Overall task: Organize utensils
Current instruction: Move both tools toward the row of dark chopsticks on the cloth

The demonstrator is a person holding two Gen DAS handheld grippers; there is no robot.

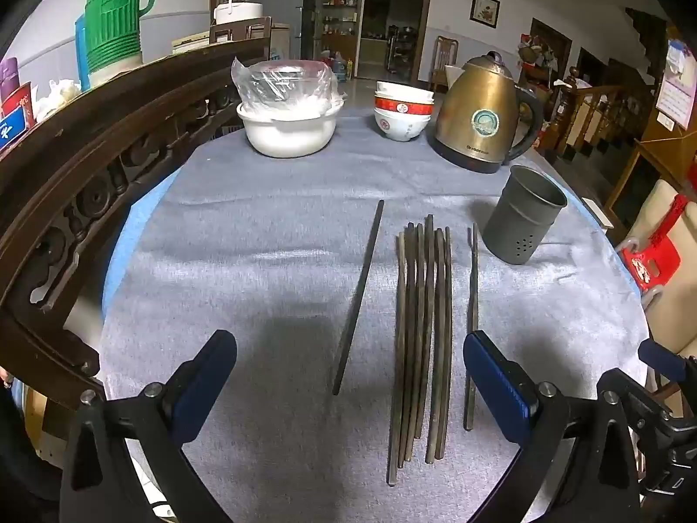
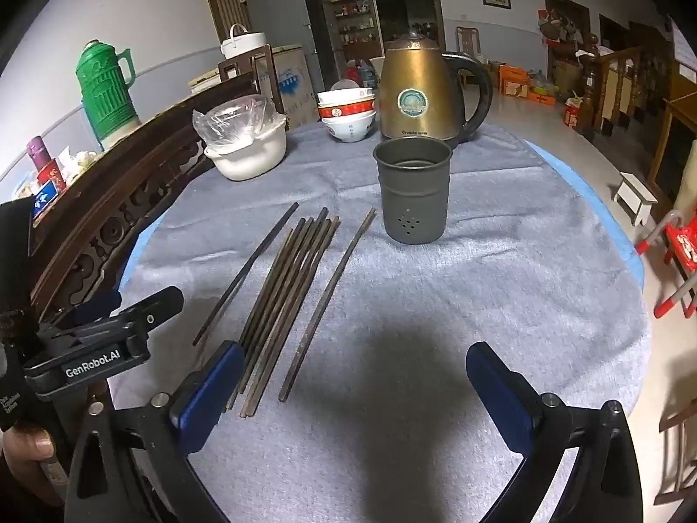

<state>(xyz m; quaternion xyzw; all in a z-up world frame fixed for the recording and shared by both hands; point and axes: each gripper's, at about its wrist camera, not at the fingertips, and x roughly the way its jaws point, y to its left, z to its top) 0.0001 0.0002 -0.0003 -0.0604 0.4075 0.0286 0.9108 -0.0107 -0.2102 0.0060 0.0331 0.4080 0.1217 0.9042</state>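
Observation:
Several dark chopsticks lie side by side on the grey cloth. One black chopstick lies apart to their left, and a thin one to their right. A grey metal holder cup with drain holes stands upright beyond them. My left gripper hovers open above the near ends of the chopsticks, touching nothing. In the right wrist view the bundle lies left of centre and the cup stands ahead. My right gripper is open over bare cloth, right of the chopsticks.
At the table's far side stand a brass kettle, stacked bowls and a white pot with a plastic-wrapped top. A carved wooden chair back curves along the left edge. The left gripper's body shows in the right wrist view.

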